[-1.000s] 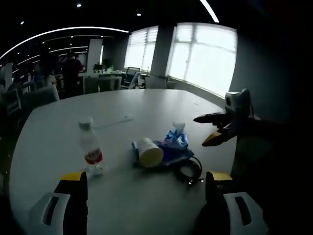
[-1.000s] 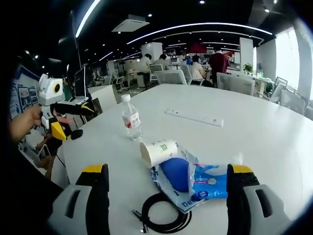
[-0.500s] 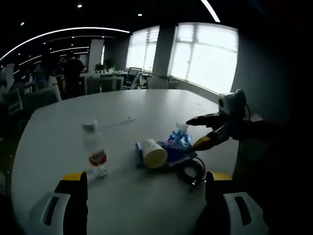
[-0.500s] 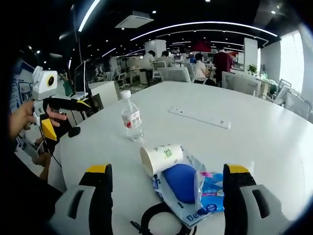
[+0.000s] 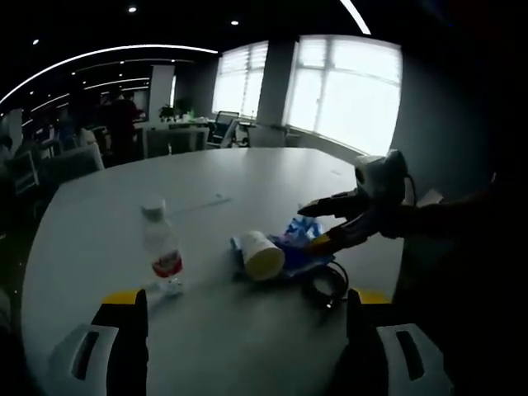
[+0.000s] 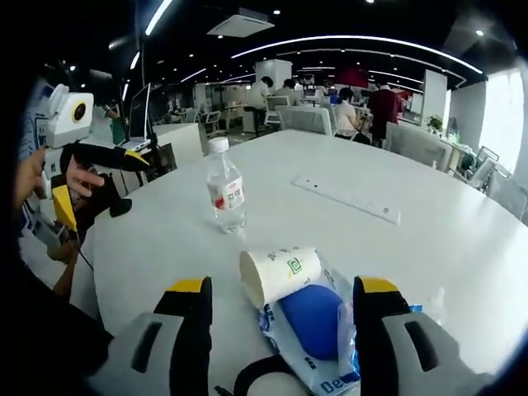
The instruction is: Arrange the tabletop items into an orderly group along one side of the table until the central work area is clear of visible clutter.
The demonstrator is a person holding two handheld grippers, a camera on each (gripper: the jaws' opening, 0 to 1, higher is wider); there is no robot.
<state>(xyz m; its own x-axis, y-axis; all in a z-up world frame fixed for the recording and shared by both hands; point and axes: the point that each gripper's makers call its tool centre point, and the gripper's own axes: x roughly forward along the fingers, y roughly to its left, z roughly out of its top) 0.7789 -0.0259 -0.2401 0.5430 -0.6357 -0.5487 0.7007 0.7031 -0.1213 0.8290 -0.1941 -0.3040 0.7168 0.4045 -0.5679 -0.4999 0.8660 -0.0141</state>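
Observation:
A clear water bottle (image 5: 162, 252) (image 6: 225, 196) with a red label stands upright on the round white table (image 5: 107, 223). To its right a paper cup (image 5: 262, 256) (image 6: 279, 274) lies on its side against a blue tissue pack (image 5: 301, 239) (image 6: 313, 309), with a coiled black cable (image 5: 326, 285) (image 6: 256, 384) beside them. My left gripper (image 5: 247, 301) is open, held back from the items. My right gripper (image 6: 283, 289) (image 5: 330, 224) is open, low over the cup and pack, which lie between its jaws.
A long white power strip (image 5: 202, 202) (image 6: 351, 200) lies farther across the table. The left gripper (image 6: 82, 165) shows in a hand at the table's edge. Office desks, chairs and people stand beyond the table, and bright windows (image 5: 346, 91) lie behind it.
My right gripper has moved forward and down over the cup and blue pack, and its jaws stand a little closer together. The left gripper has hardly moved.

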